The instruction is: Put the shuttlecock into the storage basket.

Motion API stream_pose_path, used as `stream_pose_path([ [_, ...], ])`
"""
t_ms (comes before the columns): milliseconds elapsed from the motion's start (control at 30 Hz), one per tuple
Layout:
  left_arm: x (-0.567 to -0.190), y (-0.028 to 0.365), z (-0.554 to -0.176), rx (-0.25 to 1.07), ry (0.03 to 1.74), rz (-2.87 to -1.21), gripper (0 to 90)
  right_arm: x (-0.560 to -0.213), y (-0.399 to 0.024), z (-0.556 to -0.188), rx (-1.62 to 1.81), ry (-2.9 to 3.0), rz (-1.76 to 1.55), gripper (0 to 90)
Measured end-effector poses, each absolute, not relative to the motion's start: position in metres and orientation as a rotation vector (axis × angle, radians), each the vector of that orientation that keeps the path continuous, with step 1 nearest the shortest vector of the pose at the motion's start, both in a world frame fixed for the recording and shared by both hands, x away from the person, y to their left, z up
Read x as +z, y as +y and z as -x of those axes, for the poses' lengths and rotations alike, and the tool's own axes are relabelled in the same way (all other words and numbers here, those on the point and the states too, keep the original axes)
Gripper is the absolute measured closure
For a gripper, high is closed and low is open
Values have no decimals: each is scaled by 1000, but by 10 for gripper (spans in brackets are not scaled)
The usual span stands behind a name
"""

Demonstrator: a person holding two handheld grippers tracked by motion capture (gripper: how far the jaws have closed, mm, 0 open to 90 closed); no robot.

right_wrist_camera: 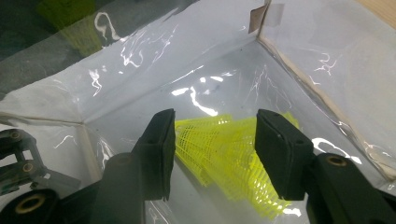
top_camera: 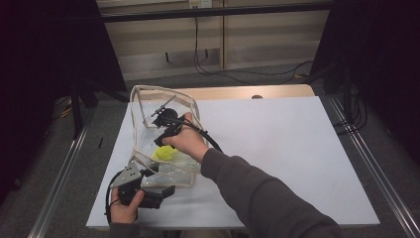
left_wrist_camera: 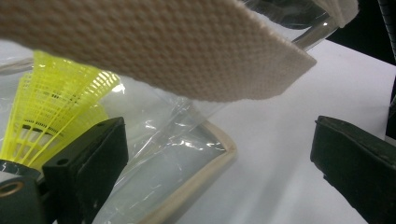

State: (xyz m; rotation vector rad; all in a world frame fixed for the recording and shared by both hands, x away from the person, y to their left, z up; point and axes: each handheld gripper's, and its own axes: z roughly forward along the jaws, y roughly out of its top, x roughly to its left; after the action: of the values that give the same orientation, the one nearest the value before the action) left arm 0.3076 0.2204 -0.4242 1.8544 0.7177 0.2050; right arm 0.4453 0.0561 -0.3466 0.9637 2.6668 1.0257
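A clear plastic bag [top_camera: 140, 99] with beige trim stands open on the white table [top_camera: 277, 148]. My right gripper [top_camera: 160, 141] reaches down inside it. In the right gripper view this gripper [right_wrist_camera: 215, 122] is open, and a yellow mesh shuttlecock [right_wrist_camera: 219, 149] lies on the bag's floor between and beyond its jaws, with no pad pressing on it. The shuttlecock [top_camera: 166, 153] shows through the bag's wall. My left gripper [top_camera: 161, 182] sits at the bag's near corner. Its jaws stand wide apart [left_wrist_camera: 219, 158] around the bag's beige edge [left_wrist_camera: 205, 172], under a beige woven strap [left_wrist_camera: 163, 46]. The yellow shuttlecock [left_wrist_camera: 56, 107] shows behind its left jaw.
The white table stretches broad and bare to the right of the bag. Its wooden far edge [top_camera: 247, 92] and metal rails [top_camera: 369, 168] border it. Cables [top_camera: 213, 64] hang at the back wall. The person's right sleeve [top_camera: 267, 198] crosses the near middle.
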Motion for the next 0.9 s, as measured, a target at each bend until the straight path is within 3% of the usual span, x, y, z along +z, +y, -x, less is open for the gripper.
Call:
stream_pose_path([
  [900, -425, 220, -309, 203, 723, -1868, 39, -322, 40, -436, 1127, 2653, -923, 397],
])
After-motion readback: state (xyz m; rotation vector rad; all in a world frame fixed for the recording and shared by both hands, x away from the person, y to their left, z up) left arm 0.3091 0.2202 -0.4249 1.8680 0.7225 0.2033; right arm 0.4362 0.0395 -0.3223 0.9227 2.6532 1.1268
